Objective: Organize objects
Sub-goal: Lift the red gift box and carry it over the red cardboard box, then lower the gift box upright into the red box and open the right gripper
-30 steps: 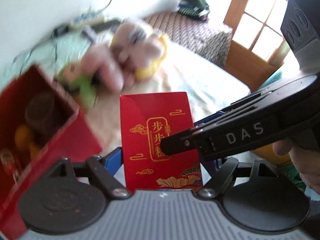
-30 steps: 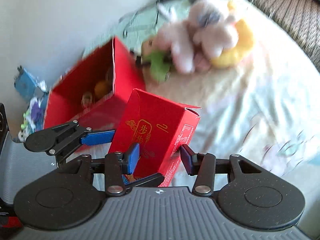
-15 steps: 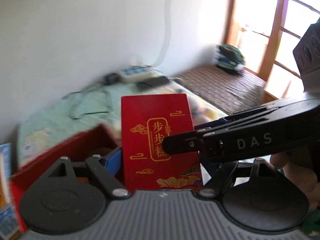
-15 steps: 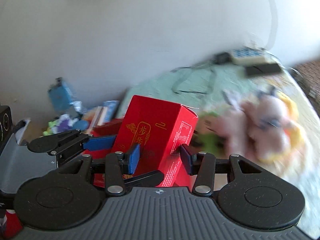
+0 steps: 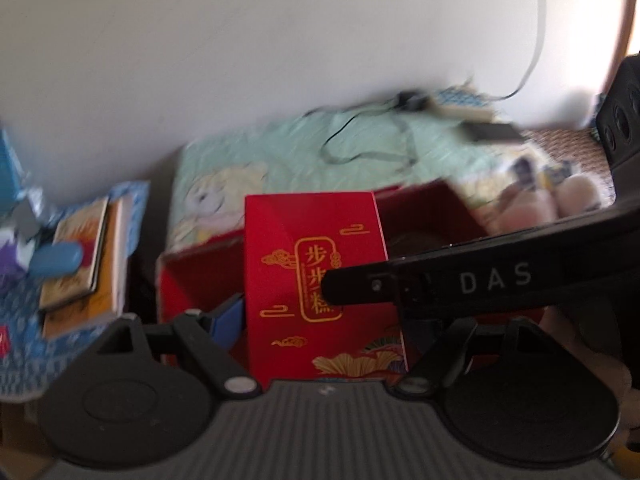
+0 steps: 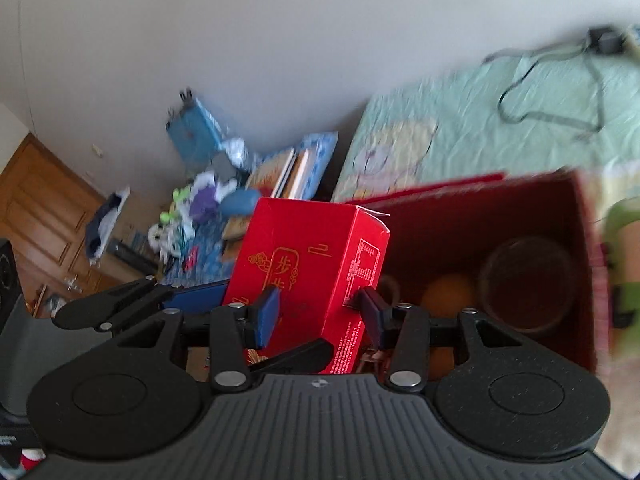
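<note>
"DAS" on right hand-held gripper (image 5: 496,280); "步步糕" on red carton (image 5: 320,280).

A bed (image 6: 460,136) with a pale green cartoon-print sheet runs along the white wall. On it lie a looped black cable (image 6: 560,92) near a power strip (image 5: 460,106), an open red box (image 6: 520,208), and a blurred plush toy (image 5: 560,200) just beside the box. A low surface beside the bed carries stacked books (image 5: 84,252).

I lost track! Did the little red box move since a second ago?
Yes. The little red box, gripped by both tools, swung left from beside the plush toys to the front of the big open red box.
</note>
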{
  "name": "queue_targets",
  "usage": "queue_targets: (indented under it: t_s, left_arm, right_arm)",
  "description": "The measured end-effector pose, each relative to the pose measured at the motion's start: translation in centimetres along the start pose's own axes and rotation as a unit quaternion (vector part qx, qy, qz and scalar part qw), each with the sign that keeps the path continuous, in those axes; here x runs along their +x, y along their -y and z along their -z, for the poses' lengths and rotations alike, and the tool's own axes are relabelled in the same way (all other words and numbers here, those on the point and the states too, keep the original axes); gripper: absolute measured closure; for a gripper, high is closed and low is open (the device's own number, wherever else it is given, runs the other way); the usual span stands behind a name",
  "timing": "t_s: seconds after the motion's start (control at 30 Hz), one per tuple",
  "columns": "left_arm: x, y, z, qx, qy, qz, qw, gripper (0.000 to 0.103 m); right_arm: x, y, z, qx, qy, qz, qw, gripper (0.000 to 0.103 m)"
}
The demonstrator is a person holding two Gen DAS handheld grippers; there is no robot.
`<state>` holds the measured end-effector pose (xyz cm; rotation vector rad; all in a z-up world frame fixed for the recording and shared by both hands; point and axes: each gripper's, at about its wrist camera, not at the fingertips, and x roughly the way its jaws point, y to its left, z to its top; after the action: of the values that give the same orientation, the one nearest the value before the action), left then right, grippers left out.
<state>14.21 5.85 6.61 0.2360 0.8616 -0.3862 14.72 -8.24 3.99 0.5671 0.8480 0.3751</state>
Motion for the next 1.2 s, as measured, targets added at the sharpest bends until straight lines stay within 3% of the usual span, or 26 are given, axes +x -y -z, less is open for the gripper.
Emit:
queue_targets:
  t_s: [0.27,0.5,0.7,0.8,0.97,1.07,1.2]
  left_arm:
    - [4.0,-1.9,1.2,-0.008,-0.049,-0.051,0.9975,0.024]
    - [6.5,-3.0,1.9,-0.033,-0.089,-0.035,0.9948,0.024]
    - [7.1,-3.2,2.8,-0.029,-0.099,-0.061,0.9927,0.024]
    - [7.2,-3.6,2.8,-0.033,-0.101,-0.059,0.9926,0.024]
    - [7.6,-3.2,2.8,-0.023,-0.102,-0.065,0.9924,0.02]
    - [7.5,-3.2,2.8,-0.029,-0.103,-0.05,0.993,0.02]
    - [7.2,-3.0,3.1,-0.028,-0.101,-0.044,0.9935,0.018]
  right_arm:
    - [5.6,1.0,0.0,0.046,-0.097,-0.028,0.994,0.054]
    - [7.6,0.7,-0.8,0.023,-0.141,0.001,0.99,0.051]
    - [9.1,0.9,-0.7,0.009,-0.171,-0.016,0.985,0.05]
    - [10.1,1.0,-0.9,0.014,-0.194,-0.017,0.981,0.044]
    - [10.0,1.9,-1.0,0.042,-0.193,-0.018,0.98,0.043]
    - [9.4,1.5,-0.9,0.012,-0.2,-0.013,0.98,0.046]
    - [9.0,1.8,-1.5,0.032,-0.159,-0.017,0.987,0.046]
